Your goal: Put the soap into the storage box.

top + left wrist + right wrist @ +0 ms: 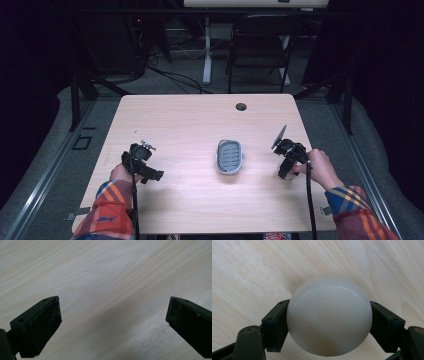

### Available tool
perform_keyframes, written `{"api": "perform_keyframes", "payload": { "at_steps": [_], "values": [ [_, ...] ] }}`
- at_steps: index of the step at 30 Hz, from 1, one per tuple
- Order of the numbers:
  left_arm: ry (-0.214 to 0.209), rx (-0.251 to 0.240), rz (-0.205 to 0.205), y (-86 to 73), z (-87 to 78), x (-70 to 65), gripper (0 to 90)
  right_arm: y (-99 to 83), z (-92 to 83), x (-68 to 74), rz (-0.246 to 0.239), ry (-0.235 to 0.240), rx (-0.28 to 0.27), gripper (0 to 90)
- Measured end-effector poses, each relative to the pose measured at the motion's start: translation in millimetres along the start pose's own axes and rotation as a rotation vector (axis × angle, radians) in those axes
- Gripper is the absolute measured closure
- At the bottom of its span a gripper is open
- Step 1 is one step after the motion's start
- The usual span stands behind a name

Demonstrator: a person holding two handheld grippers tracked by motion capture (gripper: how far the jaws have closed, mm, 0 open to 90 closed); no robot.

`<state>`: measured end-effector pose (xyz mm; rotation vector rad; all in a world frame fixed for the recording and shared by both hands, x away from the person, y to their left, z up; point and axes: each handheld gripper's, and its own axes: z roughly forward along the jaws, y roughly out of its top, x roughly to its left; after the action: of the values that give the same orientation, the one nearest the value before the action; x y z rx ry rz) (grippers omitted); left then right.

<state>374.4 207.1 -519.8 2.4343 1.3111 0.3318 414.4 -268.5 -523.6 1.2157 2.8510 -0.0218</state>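
Observation:
In the right gripper view a smooth white rounded object, like a soap bar or ball (329, 315), sits squeezed between my right gripper's two black jaws, just above the wooden table (249, 270). In the high view my right gripper (288, 160) hovers to the right of a grey oval soap dish (229, 156) with a slotted floor. My left gripper (142, 162) rests at the table's left, apart from the dish. Its jaws stand wide apart over bare wood in the left gripper view, where the pads (42, 327) have nothing between them.
The light wooden table (200, 120) has a round cable hole (241, 106) near its far edge. Beyond it stand a black folding chair (260, 45) and a white desk leg (206, 50) on a dark floor with cables.

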Motion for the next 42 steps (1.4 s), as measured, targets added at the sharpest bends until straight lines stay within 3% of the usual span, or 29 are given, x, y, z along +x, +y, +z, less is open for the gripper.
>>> {"api": "perform_keyframes", "payload": {
  "at_steps": [3,6,21,22,23,25,32,33,35,42],
  "values": [
    [0.000,0.000,0.000,0.0,0.0,0.1,0.1,2.0,-1.8,0.7,-0.011,-0.006,0.013,24.2],
    [0.000,0.000,0.000,-0.1,0.0,0.0,0.1,4.3,-0.4,3.9,0.001,-0.004,-0.012,24.2],
    [-0.002,-0.001,0.000,-0.3,0.1,0.0,0.1,18.8,-8.2,9.2,-0.054,-0.015,0.015,24.2],
    [-0.002,-0.001,-0.001,-0.3,0.1,0.0,0.1,18.5,-5.9,11.1,-0.032,-0.008,-0.021,24.2],
    [-0.003,-0.001,-0.001,-0.3,0.1,0.1,0.1,19.7,-6.8,11.7,-0.033,-0.007,-0.014,24.2],
    [-0.003,0.000,-0.002,-0.3,0.1,0.2,0.1,23.1,-9.7,11.2,-0.066,-0.014,0.015,24.2],
    [-0.003,0.000,-0.003,-0.4,0.0,0.6,0.1,29.7,-11.6,15.6,-0.059,-0.004,-0.019,24.3],
    [-0.004,-0.002,-0.003,-0.4,0.2,0.5,0.1,33.1,-16.0,13.5,-0.108,-0.018,0.032,24.3],
    [-0.004,0.000,-0.002,-0.3,0.1,0.5,0.1,32.9,-14.5,15.8,-0.081,-0.013,0.005,24.3],
    [-0.004,0.000,-0.005,-0.5,0.0,0.6,0.1,42.5,-21.7,18.8,-0.111,-0.019,0.005,24.3]
  ]
}}
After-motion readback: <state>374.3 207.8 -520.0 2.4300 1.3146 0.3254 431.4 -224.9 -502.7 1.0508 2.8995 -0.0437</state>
